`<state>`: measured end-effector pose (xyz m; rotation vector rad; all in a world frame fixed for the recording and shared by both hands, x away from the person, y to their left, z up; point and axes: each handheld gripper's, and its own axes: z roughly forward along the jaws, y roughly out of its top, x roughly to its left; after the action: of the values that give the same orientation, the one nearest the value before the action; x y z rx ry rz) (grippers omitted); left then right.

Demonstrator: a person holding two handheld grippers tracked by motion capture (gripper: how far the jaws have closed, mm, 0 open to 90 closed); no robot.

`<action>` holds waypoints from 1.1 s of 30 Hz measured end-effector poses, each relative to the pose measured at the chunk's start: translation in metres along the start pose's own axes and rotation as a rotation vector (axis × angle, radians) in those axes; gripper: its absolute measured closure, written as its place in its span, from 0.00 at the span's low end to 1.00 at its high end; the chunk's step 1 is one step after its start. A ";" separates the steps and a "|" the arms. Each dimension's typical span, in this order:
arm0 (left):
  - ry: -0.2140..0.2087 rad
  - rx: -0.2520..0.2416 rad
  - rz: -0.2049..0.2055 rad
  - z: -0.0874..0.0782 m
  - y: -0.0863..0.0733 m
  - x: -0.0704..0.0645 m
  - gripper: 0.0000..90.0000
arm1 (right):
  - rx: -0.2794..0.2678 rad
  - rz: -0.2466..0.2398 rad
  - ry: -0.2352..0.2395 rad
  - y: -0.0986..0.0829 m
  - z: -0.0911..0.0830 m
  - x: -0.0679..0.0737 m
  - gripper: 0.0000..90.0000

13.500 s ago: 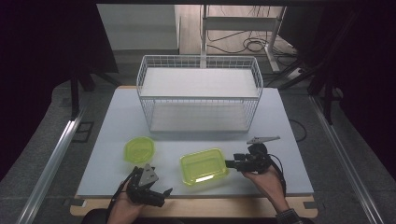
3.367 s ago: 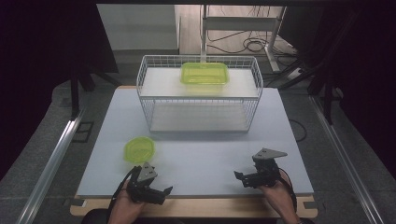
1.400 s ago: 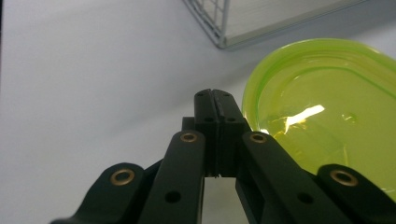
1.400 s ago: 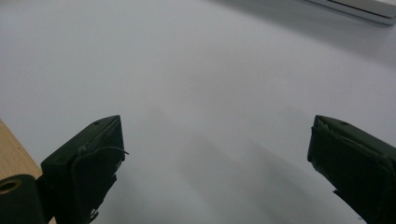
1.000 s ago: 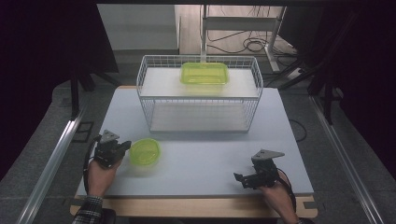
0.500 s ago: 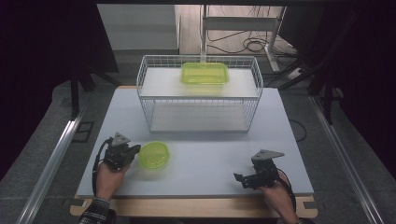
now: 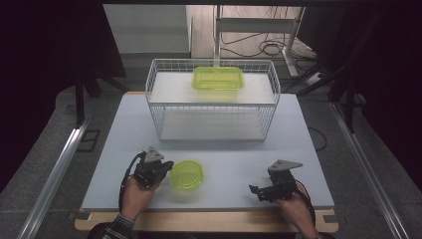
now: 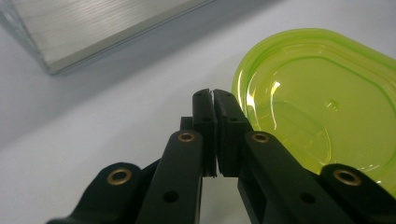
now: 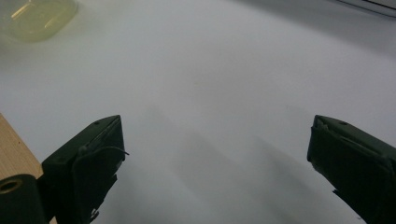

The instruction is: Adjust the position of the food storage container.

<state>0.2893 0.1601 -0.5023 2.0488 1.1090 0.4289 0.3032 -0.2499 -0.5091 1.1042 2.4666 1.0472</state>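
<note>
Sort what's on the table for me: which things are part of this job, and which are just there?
In the job: round green lid, beside the shut left gripper; green container on the wire rack.

Just there: right gripper, open and idle; cables on the floor behind.

Dim room w/ grey floor (image 7: 47,144). White surface (image 7: 308,149) w/ wood front edge. Desk frame (image 7: 259,25) and cables (image 7: 268,47) at back; metal rail (image 7: 54,174) on left.

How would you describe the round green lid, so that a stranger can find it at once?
On the white table, look in front of the wire basket, near the left gripper. The lid lies flat there; it is round, unlike the rectangular green container on the basket.
</note>
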 end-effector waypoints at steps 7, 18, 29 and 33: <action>-0.003 0.029 -0.033 -0.010 -0.017 0.008 0.99 | 0.002 -0.001 0.002 0.000 0.000 0.000 0.05; -0.069 0.105 0.036 0.003 -0.025 -0.016 0.99 | 0.006 -0.008 0.005 0.000 0.001 0.002 0.05; -0.148 0.091 0.064 0.021 -0.012 -0.036 0.99 | 0.007 -0.009 0.010 0.000 0.002 0.003 0.05; -0.184 0.093 0.079 0.028 -0.008 -0.048 0.99 | 0.007 -0.008 0.010 0.000 0.002 0.003 0.05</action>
<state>0.2745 0.1108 -0.5243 2.1704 0.9552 0.2253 0.3026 -0.2467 -0.5106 1.0923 2.4829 1.0447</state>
